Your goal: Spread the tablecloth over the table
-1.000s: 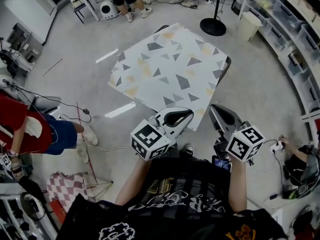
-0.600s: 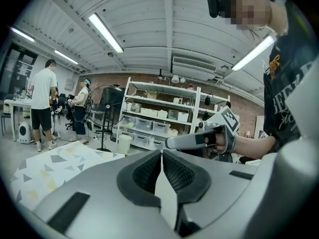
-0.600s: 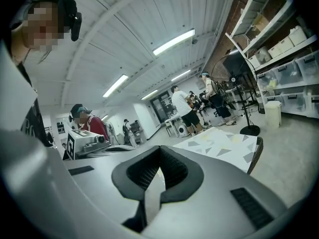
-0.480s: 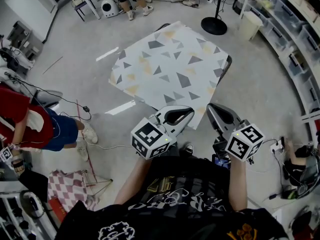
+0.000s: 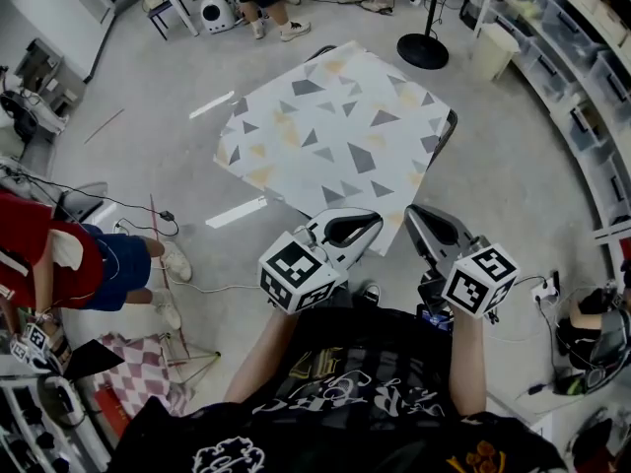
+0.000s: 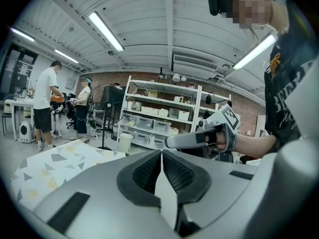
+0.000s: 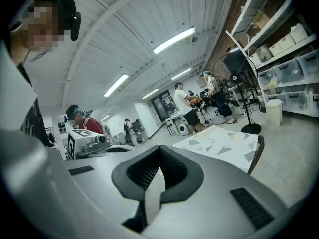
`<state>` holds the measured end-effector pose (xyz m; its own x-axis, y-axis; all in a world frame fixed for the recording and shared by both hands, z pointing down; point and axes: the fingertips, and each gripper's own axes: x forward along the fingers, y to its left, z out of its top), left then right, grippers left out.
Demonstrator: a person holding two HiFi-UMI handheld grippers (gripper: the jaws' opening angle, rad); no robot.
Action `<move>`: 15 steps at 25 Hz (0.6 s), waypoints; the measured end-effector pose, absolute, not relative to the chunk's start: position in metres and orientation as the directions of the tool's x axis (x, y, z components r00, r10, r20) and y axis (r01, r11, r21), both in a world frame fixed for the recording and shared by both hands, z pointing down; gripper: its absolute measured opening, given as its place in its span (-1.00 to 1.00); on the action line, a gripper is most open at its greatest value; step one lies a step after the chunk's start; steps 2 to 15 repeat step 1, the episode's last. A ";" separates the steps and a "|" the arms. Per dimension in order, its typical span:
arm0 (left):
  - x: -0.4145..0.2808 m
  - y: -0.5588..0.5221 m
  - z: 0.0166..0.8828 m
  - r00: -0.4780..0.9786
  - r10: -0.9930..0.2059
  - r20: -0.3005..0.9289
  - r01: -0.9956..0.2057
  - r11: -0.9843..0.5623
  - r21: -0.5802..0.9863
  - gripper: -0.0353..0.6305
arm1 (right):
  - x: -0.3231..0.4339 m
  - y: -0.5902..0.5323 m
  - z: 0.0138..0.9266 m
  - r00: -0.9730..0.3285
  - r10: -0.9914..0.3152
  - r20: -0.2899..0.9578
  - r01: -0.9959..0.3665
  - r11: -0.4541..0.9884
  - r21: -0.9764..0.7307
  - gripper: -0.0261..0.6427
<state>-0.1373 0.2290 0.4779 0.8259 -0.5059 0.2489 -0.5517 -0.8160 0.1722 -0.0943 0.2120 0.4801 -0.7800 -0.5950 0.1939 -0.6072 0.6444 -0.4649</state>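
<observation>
Head view: the triangle-patterned tablecloth lies spread over the table. Its near edge hangs just beyond the left gripper and right gripper, held side by side.

Left gripper view: jaws pressed together, nothing between them; tablecloth at lower left.

Right gripper view: jaws likewise together, empty; tablecloth ahead, right.

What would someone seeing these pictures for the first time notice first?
The pale tablecloth with grey and yellow triangles stands out most, spread flat in the middle of the room. Nearer the camera, the left gripper and the right gripper point toward it side by side, both shut and empty. A person in a red shirt is at the left edge.
</observation>
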 end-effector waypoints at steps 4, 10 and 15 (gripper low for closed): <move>-0.137 0.229 0.479 0.825 -0.507 0.250 -0.553 -0.815 0.172 -0.81 | -0.094 0.212 0.481 -0.779 -0.595 0.197 -0.608 0.643 -0.465 -0.88; -0.137 0.229 0.479 0.825 -0.507 0.250 -0.553 -0.815 0.172 -0.81 | -0.094 0.212 0.481 -0.779 -0.595 0.197 -0.608 0.643 -0.465 -0.88; -0.137 0.229 0.479 0.825 -0.507 0.250 -0.553 -0.815 0.172 -0.81 | -0.094 0.212 0.481 -0.779 -0.595 0.197 -0.608 0.643 -0.465 -0.88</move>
